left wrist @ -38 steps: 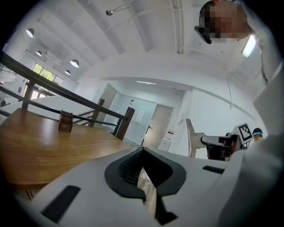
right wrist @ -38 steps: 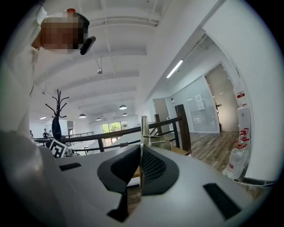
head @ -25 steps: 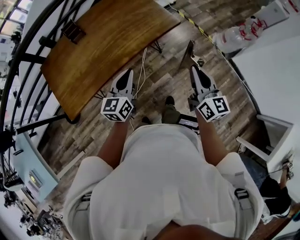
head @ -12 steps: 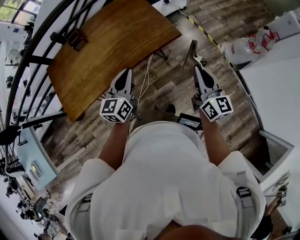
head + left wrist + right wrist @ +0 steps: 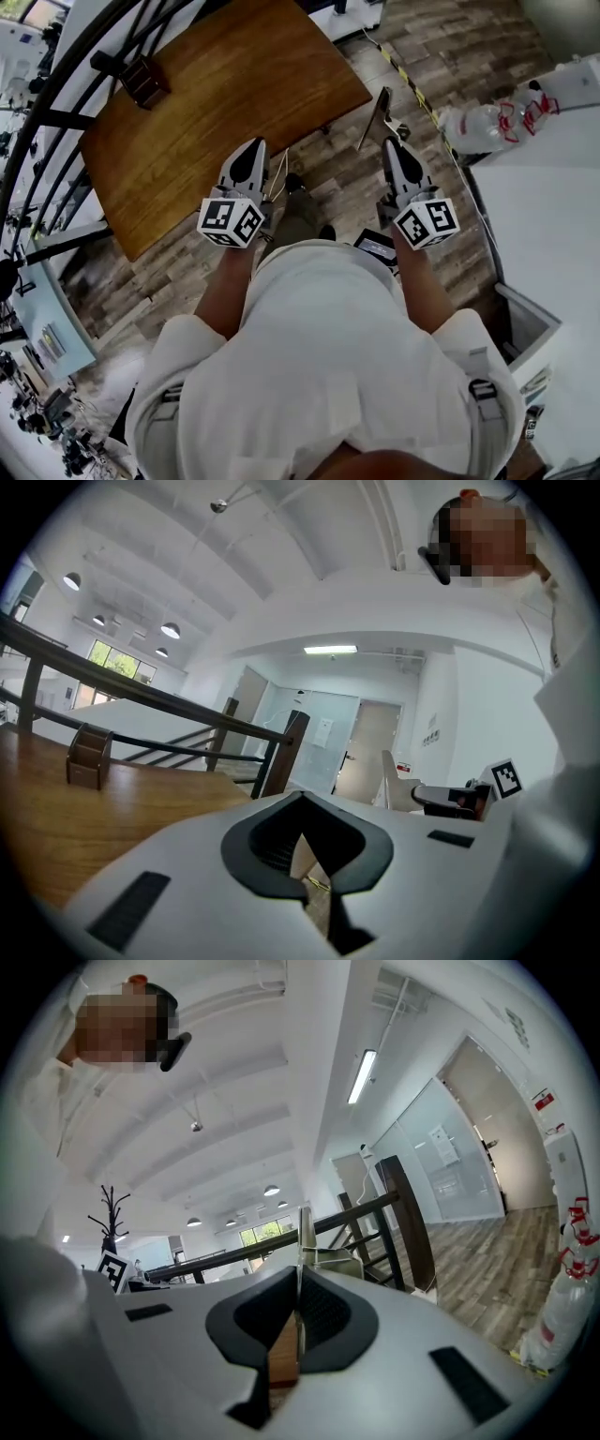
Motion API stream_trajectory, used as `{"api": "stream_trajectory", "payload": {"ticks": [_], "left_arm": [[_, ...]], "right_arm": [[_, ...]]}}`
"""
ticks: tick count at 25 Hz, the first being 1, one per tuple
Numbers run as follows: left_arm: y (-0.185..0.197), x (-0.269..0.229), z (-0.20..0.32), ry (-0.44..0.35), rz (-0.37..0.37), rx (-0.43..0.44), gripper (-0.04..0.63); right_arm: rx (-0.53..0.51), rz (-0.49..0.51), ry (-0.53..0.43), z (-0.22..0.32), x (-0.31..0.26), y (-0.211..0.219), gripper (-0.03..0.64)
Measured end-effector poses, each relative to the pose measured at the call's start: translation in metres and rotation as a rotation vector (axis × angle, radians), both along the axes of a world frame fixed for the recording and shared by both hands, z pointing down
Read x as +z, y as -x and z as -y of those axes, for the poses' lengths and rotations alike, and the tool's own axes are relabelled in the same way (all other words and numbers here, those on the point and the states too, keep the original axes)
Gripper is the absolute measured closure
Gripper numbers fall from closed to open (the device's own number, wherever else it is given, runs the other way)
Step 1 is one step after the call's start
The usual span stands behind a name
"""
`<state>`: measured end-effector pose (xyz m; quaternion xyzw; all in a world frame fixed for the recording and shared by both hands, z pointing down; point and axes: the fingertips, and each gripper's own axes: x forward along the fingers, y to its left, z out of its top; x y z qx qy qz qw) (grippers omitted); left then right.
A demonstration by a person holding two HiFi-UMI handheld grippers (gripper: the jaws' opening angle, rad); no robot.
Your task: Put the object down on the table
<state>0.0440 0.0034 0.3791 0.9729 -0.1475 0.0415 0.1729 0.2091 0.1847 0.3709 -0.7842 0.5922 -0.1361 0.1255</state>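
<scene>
Two closed grippers: left gripper (image 5: 251, 150) empty, right gripper (image 5: 390, 145) pinching a thin plate (image 5: 379, 111); next, carry it over the table (image 5: 206, 103).

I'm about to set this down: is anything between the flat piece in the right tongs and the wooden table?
Nothing visible blocks it. The flat piece in the right tongs hangs over floor just off the table's right edge; the small wooden box sits at its far-left corner.
</scene>
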Motion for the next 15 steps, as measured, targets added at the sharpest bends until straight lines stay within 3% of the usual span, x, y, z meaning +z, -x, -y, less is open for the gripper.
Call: {"api": "stream_trajectory", "payload": {"ticks": [5, 15], "left_arm": [[-0.034, -0.007, 0.053, -0.017, -0.007, -0.006, 0.581], [-0.053, 0.004, 0.149, 0.048, -0.026, -0.097, 0.583]], "right_arm": [[-0.051, -0.027, 0.016, 0.071, -0.008, -0.033, 0.592], [-0.172, -0.047, 0.045, 0.206, -0.015, -0.063, 0.592]]}}
